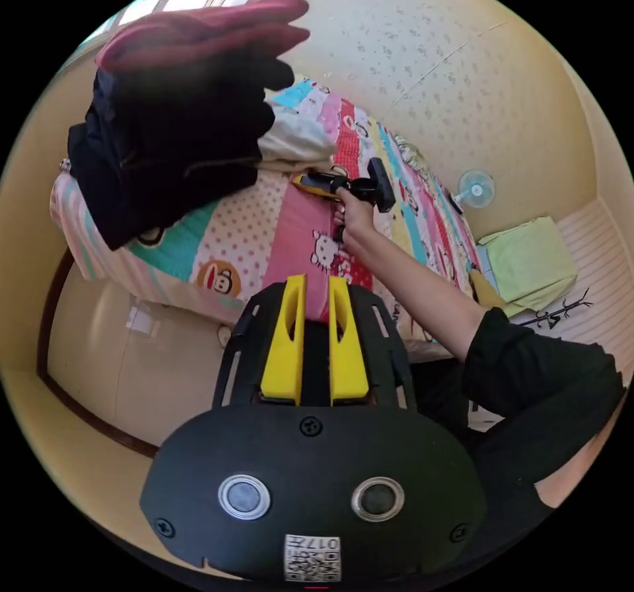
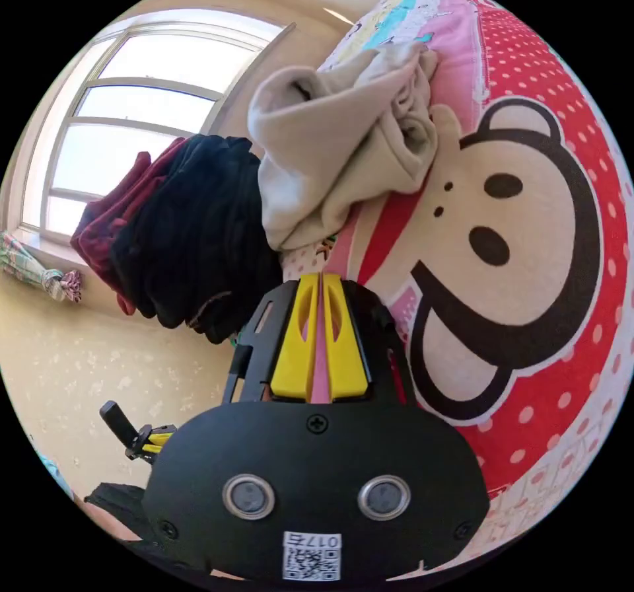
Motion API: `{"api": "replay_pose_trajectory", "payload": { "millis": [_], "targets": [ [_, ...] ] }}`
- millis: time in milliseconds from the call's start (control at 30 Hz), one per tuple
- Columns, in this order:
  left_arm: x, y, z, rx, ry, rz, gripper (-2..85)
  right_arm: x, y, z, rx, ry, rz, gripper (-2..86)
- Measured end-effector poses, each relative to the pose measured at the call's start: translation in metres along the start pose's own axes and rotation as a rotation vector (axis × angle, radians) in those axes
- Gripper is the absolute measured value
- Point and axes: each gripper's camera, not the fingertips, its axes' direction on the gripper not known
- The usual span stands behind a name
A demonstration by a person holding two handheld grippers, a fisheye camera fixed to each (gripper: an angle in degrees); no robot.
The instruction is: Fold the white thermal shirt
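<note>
The white thermal shirt (image 2: 343, 149) lies crumpled in a cream heap on the bed. In the left gripper view the shirt (image 1: 297, 133) sits beside a pile of dark clothes. My right gripper (image 2: 320, 279) is shut, its yellow jaws meeting at the tips just below the heap, with nothing visibly caught between them. The left gripper view shows a hand holding that right gripper (image 1: 305, 184) low over the sheet, pointing at the shirt. My left gripper (image 1: 317, 283) hangs off the bed's side, jaws a narrow gap apart and empty; the right gripper view shows the left gripper (image 2: 162, 439) small, low left.
A pile of black and maroon clothes (image 1: 172, 143) rests on the bed next to the shirt. The bed (image 1: 290, 242) carries a bright cartoon sheet (image 2: 528, 255). A small fan (image 1: 477, 189) and a green cloth (image 1: 535, 261) lie beyond the bed. A window (image 2: 132, 90) is behind the pile.
</note>
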Motion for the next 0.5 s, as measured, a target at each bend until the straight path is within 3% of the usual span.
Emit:
{"api": "replay_pose_trajectory", "payload": {
  "millis": [100, 200, 367, 500],
  "targets": [
    [0.004, 0.008, 0.026, -0.026, 0.121, -0.021, -0.5, 0.007, 0.035, -0.037, 0.031, -0.062, -0.016, 1.5],
    [0.028, -0.026, 0.037, -0.046, 0.226, 0.039, -0.9, -0.008, 0.076, -0.087, -0.076, 0.11, -0.125, 0.9],
    [0.138, -0.107, 0.066, -0.216, -0.036, 0.227, -1.0, -0.005, 0.198, -0.204, -0.224, 0.466, -0.114, 0.7],
    [0.229, -0.149, 0.196, -0.667, -0.176, 0.376, -1.0, 0.014, 0.291, -0.277, -0.283, 0.658, 0.044, 0.6]
  ]
}}
